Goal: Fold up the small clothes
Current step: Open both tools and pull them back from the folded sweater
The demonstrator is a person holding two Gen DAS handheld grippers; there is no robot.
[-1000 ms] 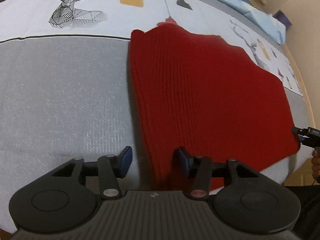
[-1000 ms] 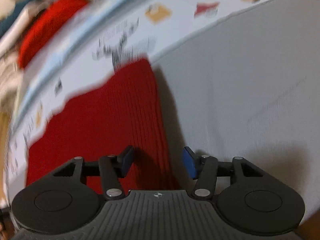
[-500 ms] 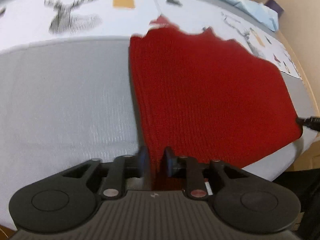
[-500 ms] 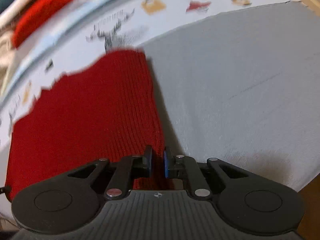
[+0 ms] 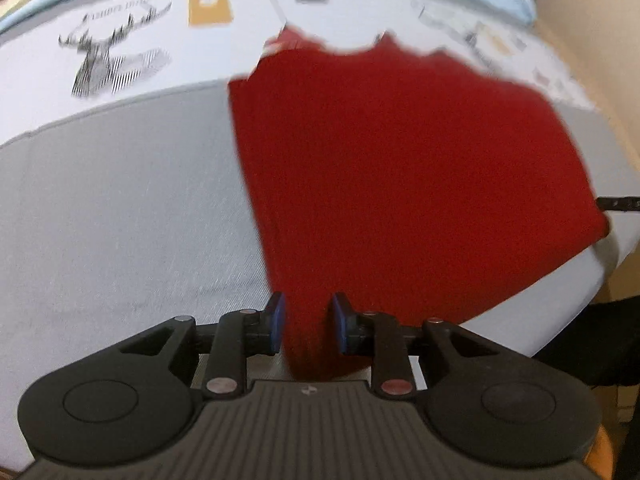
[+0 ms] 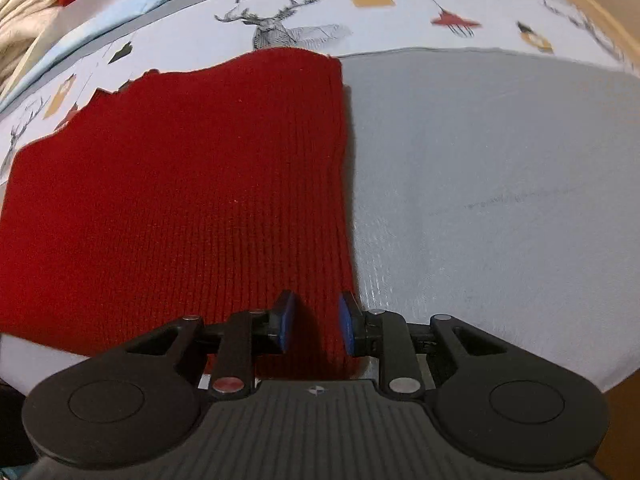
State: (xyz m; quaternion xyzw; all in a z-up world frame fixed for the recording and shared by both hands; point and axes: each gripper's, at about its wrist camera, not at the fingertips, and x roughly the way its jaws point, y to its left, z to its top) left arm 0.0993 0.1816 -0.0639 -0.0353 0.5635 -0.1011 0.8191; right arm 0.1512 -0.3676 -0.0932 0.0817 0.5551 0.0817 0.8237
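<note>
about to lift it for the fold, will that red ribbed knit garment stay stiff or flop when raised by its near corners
The red ribbed knit garment lies flat and soft on the grey bedsheet, so it will probably droop between the right gripper and left gripper. Its thick knit may slide less easily on the cloth. It looks light.

A: What colour is the knit garment (image 6: 180, 184)?
B: Plain deep red, with fine vertical ribbing.
A: And the bed sheet (image 6: 500, 168) beneath?
B: Grey in front; beyond, white printed with black line-drawn stag heads (image 6: 276, 28), mustard tags and small red and black shapes.
</note>
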